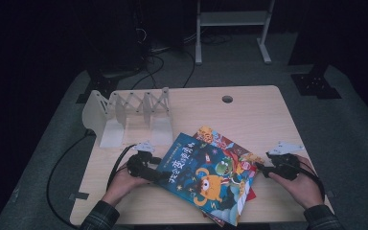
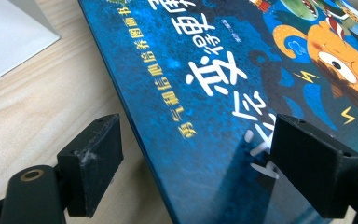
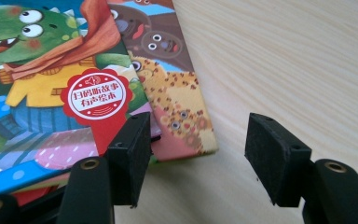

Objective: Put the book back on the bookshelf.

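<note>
A stack of picture books lies slanted on the wooden table (image 1: 254, 115). On top is a blue book (image 1: 199, 179) (image 2: 223, 70) with an orange monster and white characters. Under it sit a green-dinosaur book (image 1: 229, 165) (image 3: 51, 84) and a leopard-patterned book (image 3: 179, 105). My left gripper (image 1: 162, 173) (image 2: 198, 140) is open and straddles the blue book's left edge, one jaw over the table, the other over the cover. At the stack's right corner my right gripper (image 1: 259, 167) (image 3: 198, 140) stands open, its left jaw against the corner, bare table between the jaws.
A white folding book rack (image 1: 129, 112) (image 2: 9, 32) stands at the table's back left, its slots without books. There is a small round hole (image 1: 227, 99) near the far edge. A black cable (image 1: 60, 172) loops off the left side. A white frame (image 1: 232, 19) stands on the floor beyond.
</note>
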